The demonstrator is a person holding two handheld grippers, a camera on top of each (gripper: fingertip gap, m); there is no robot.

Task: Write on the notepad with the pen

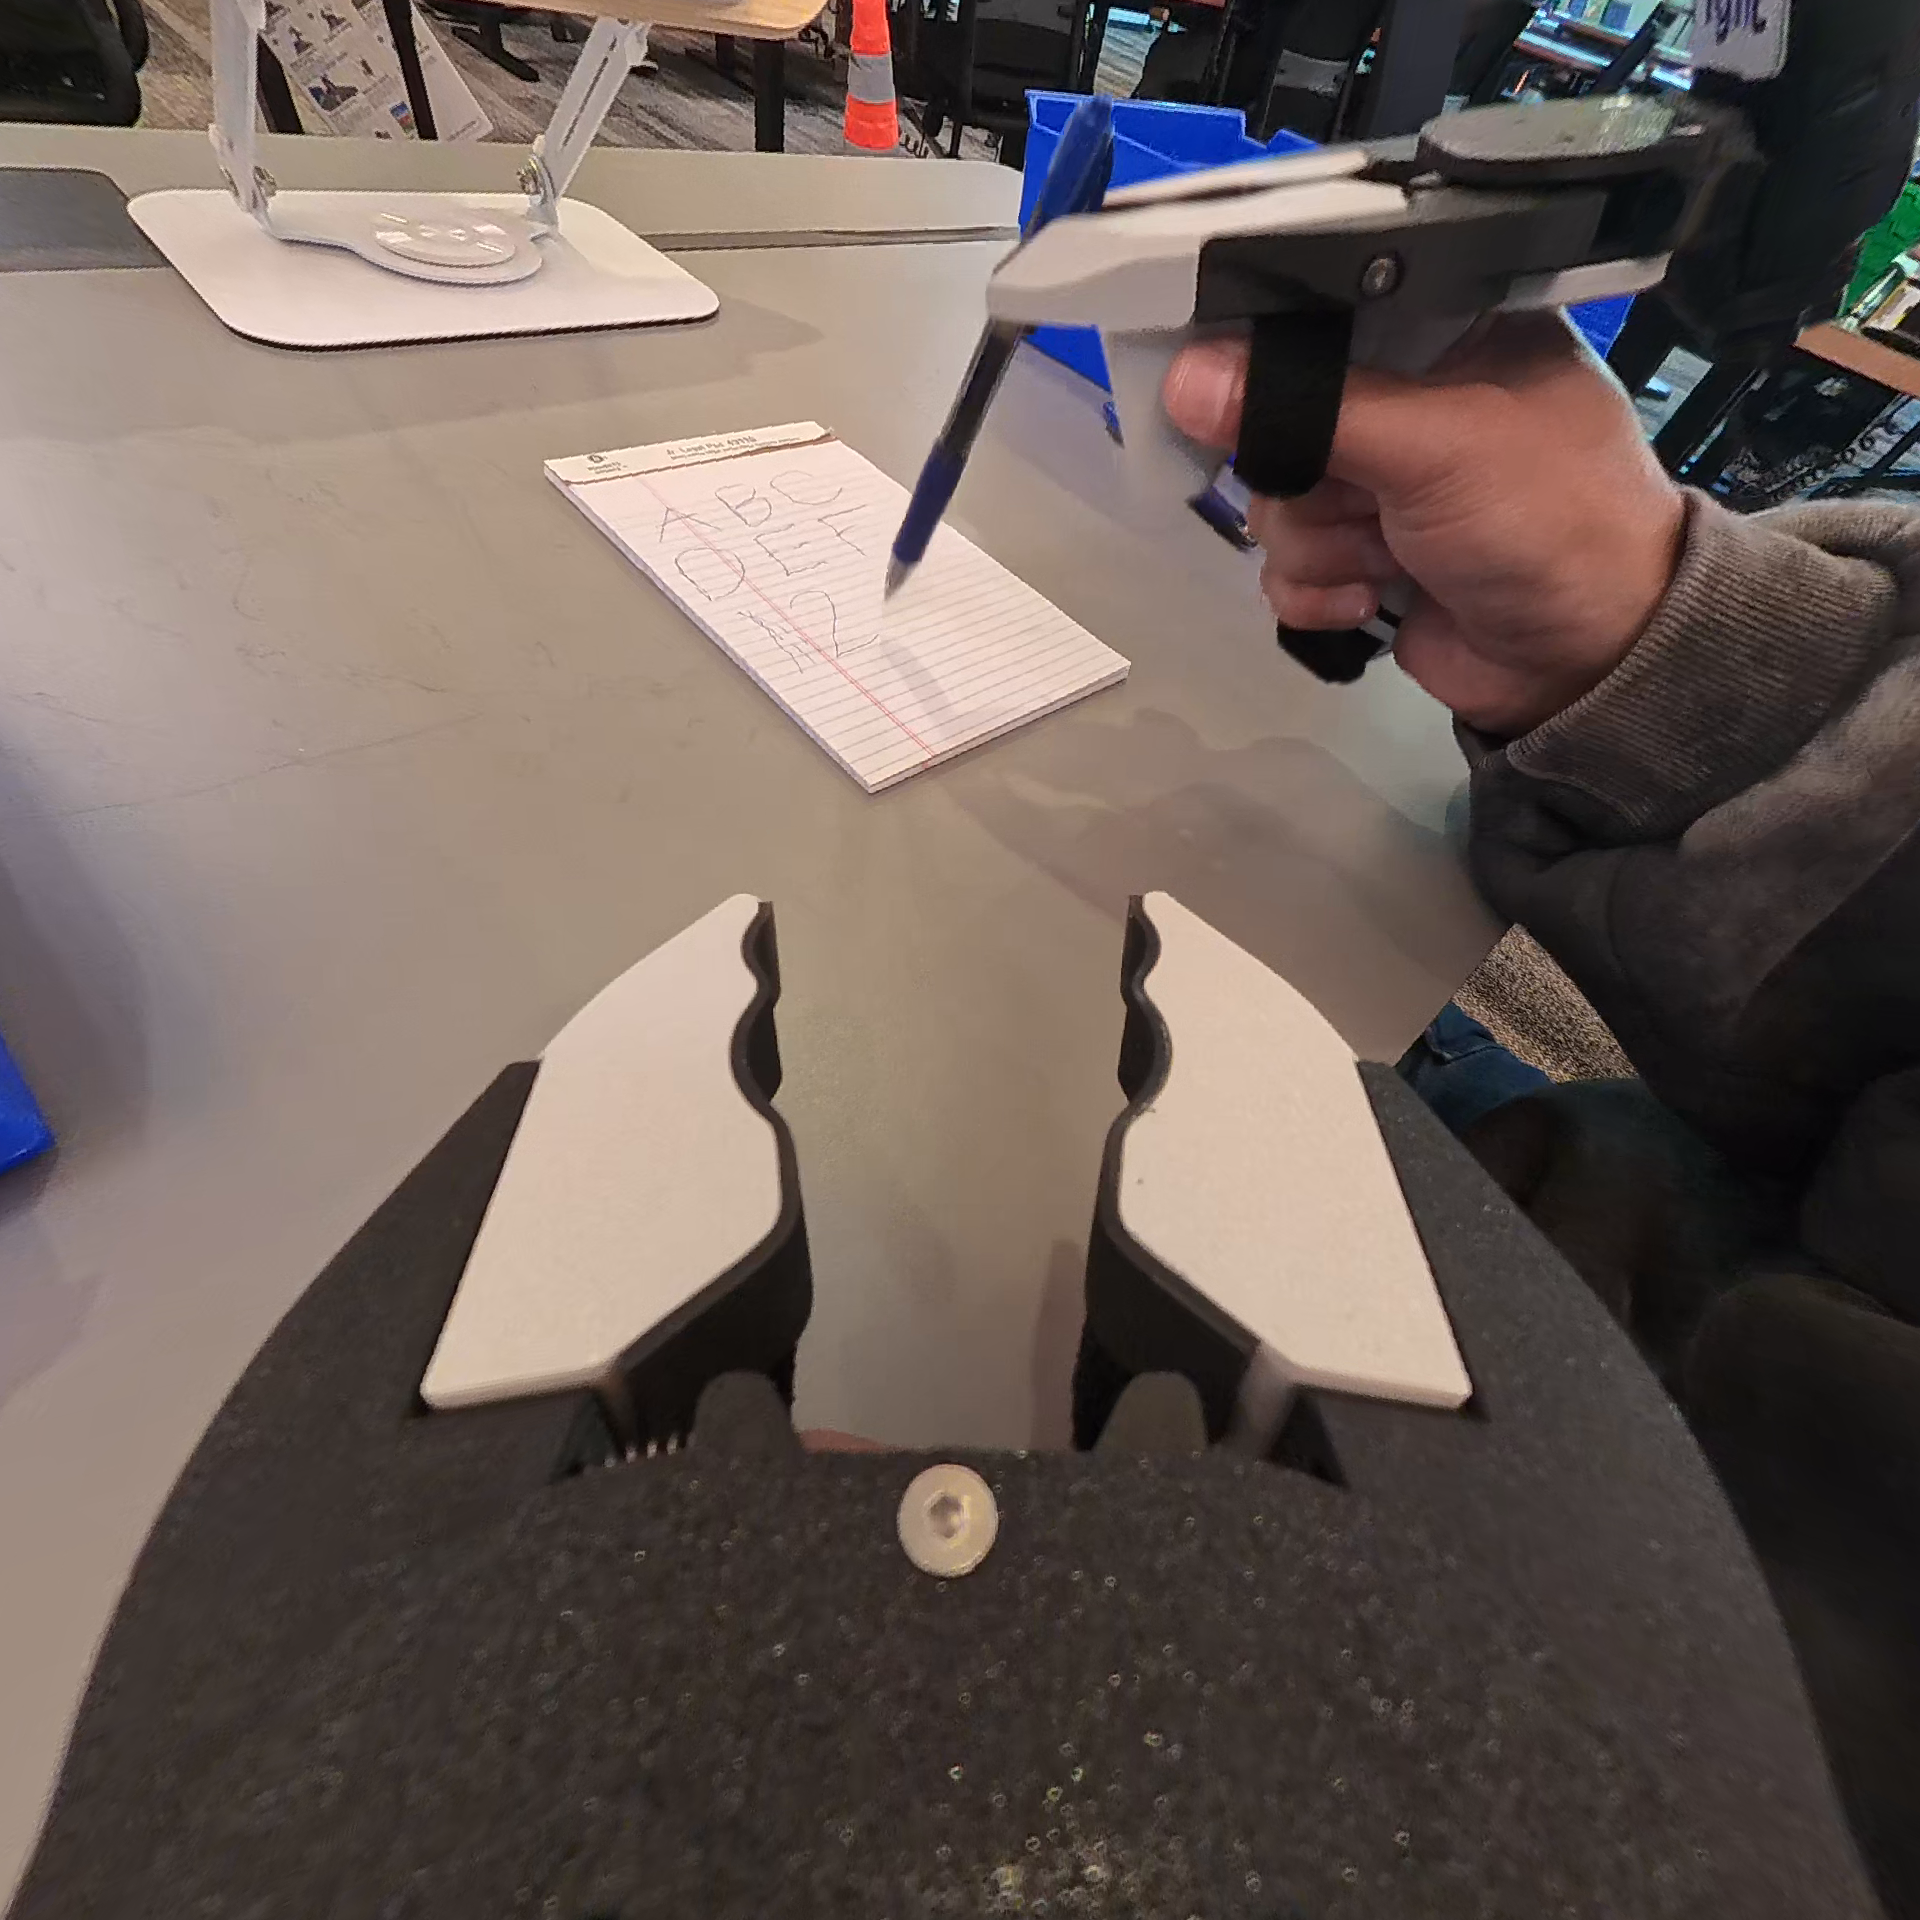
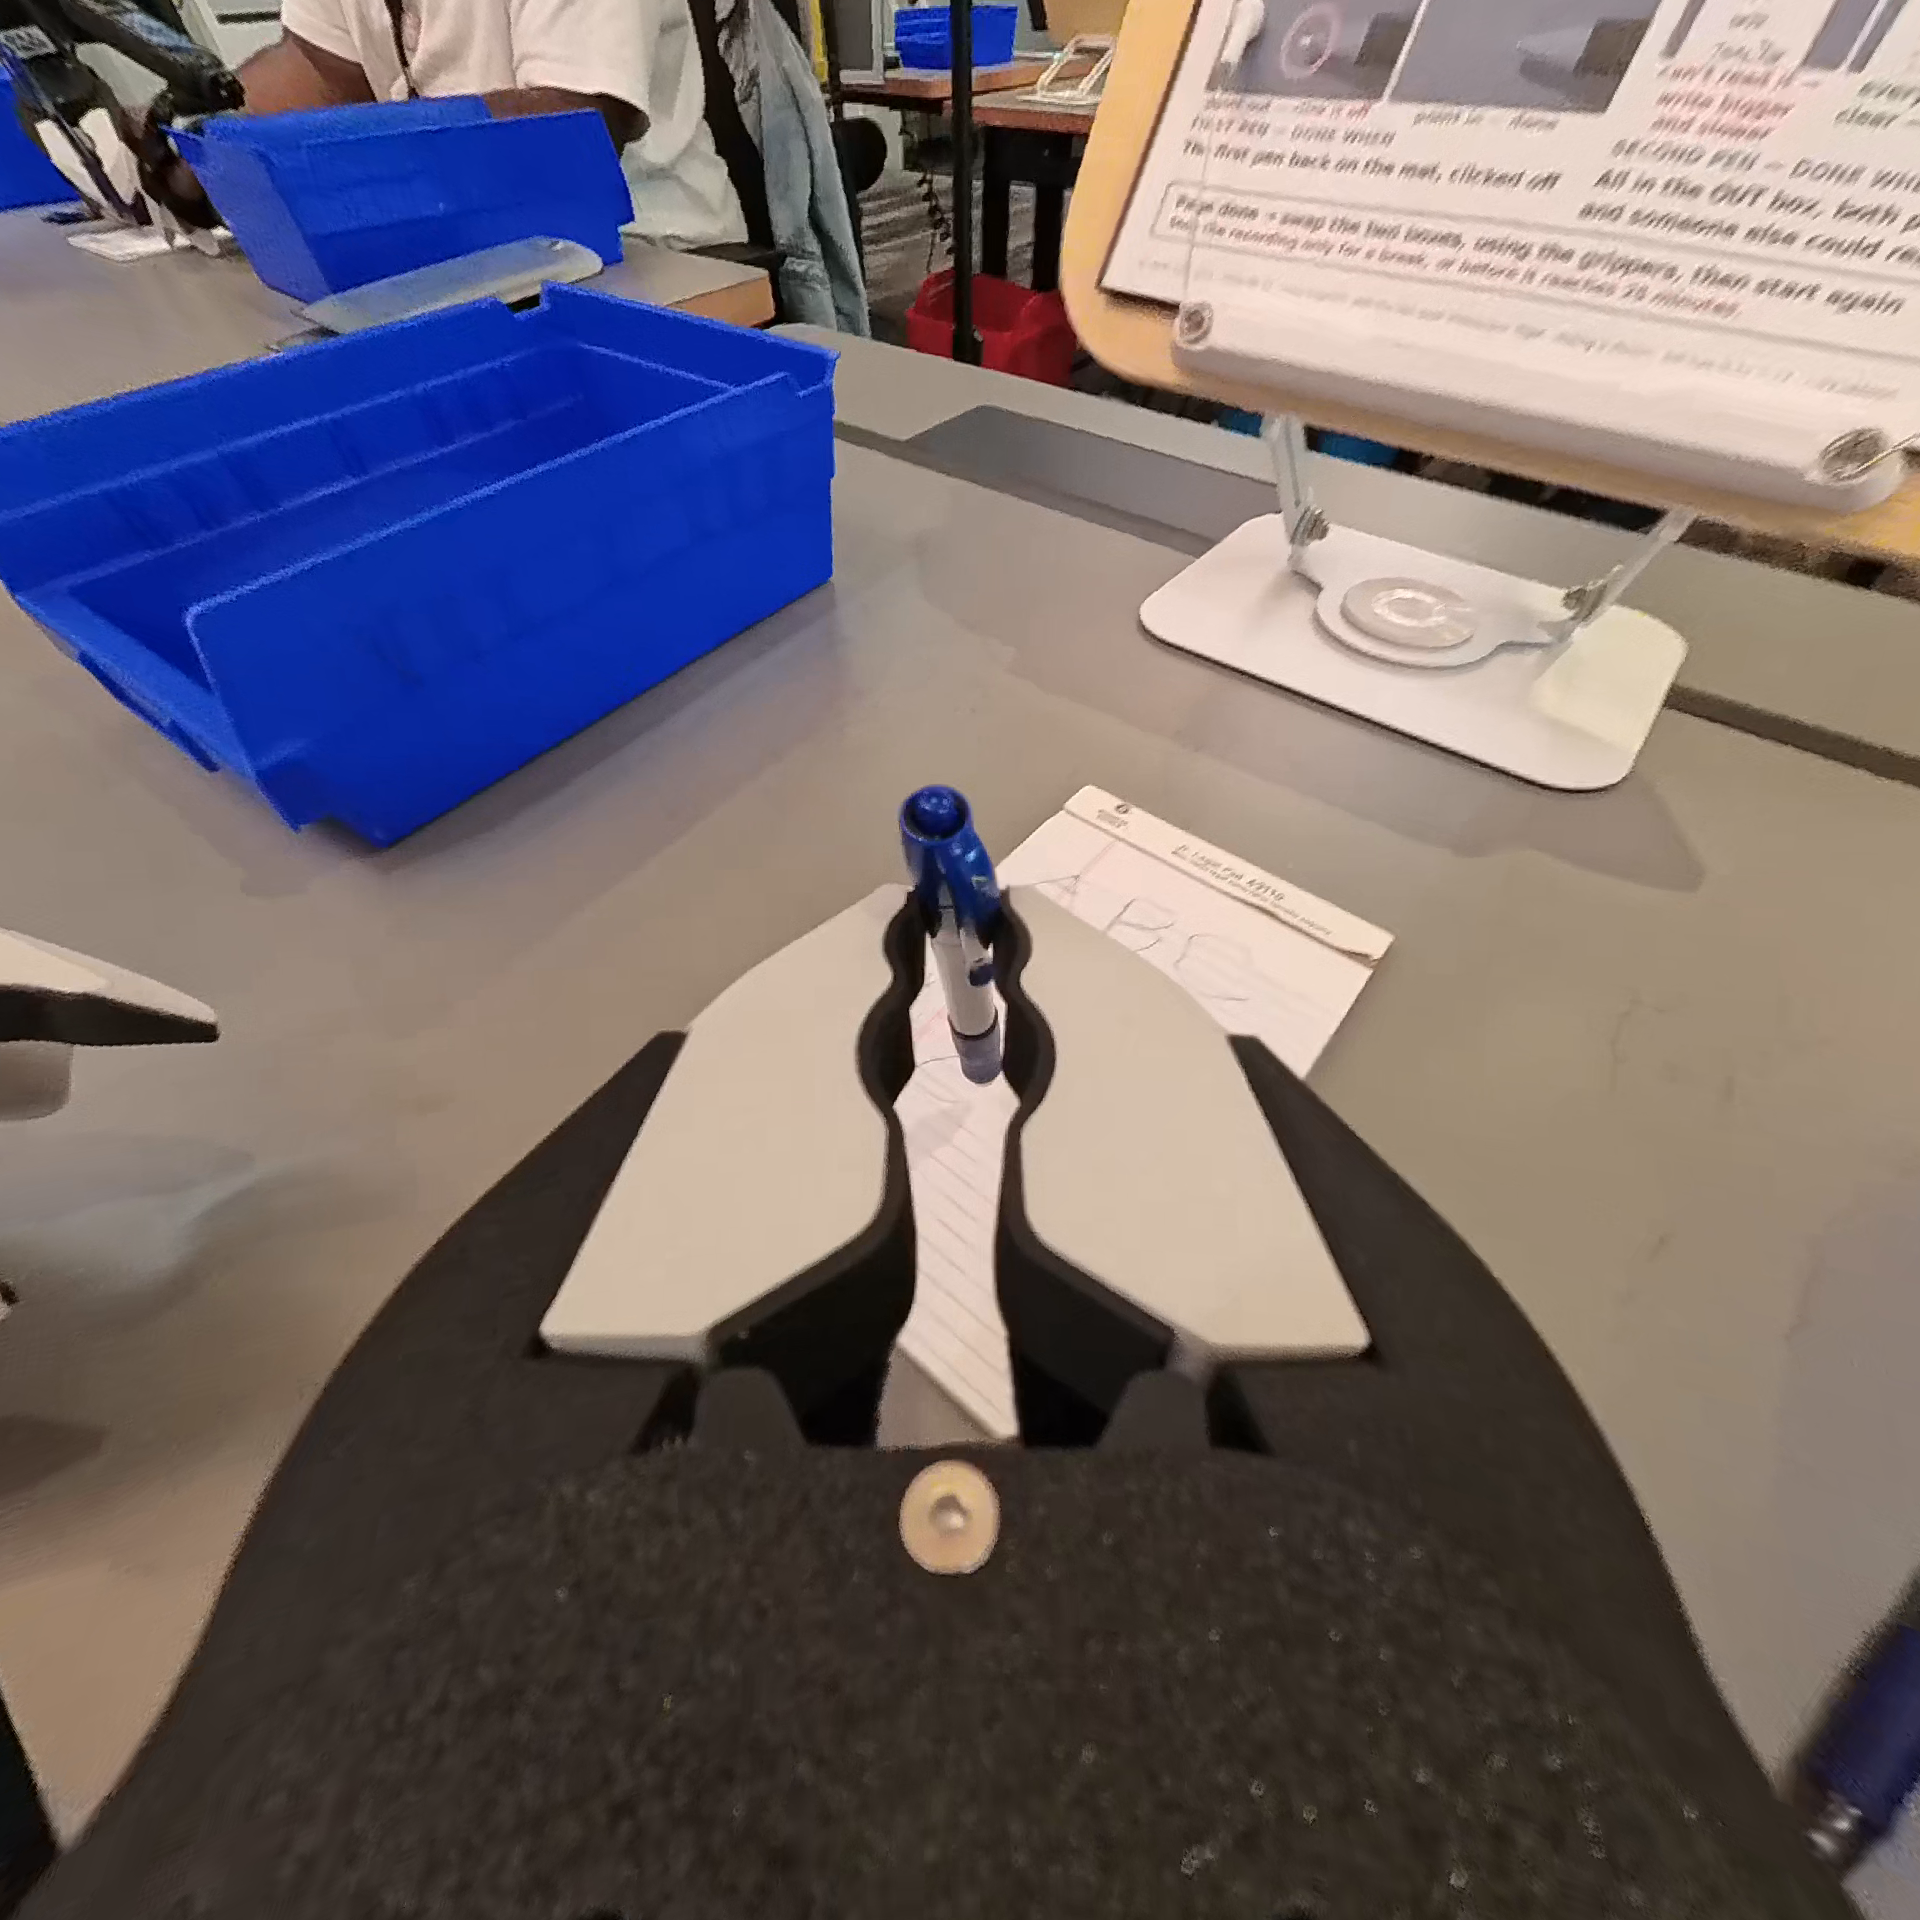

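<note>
A white lined notepad [image 1: 831, 603] lies on the grey table [image 1: 312, 623] with handwriting on its upper half. My right gripper [image 1: 1013, 275] is shut on a blue pen [image 1: 956, 457] and holds it slanted, tip just above the pad's right side. In the right wrist view the pen [image 2: 961, 935] stands between the fingertips of that gripper [image 2: 961, 914], with the notepad [image 2: 1247, 935] beneath. My left gripper [image 1: 951, 914] is open and empty over bare table, nearer than the pad. Its fingertip shows at the left edge of the right wrist view [image 2: 104, 1013].
A white document stand [image 1: 416, 260] holding an instruction sheet [image 2: 1558, 187] stands beyond the pad. A blue plastic bin [image 2: 436, 561] sits on the table by the pad, also showing behind the right gripper [image 1: 1143, 156]. A person's hand and grey sleeve [image 1: 1507, 540] hold the right gripper. The left gripper's tips are roughly 20 centimetres from the right gripper's.
</note>
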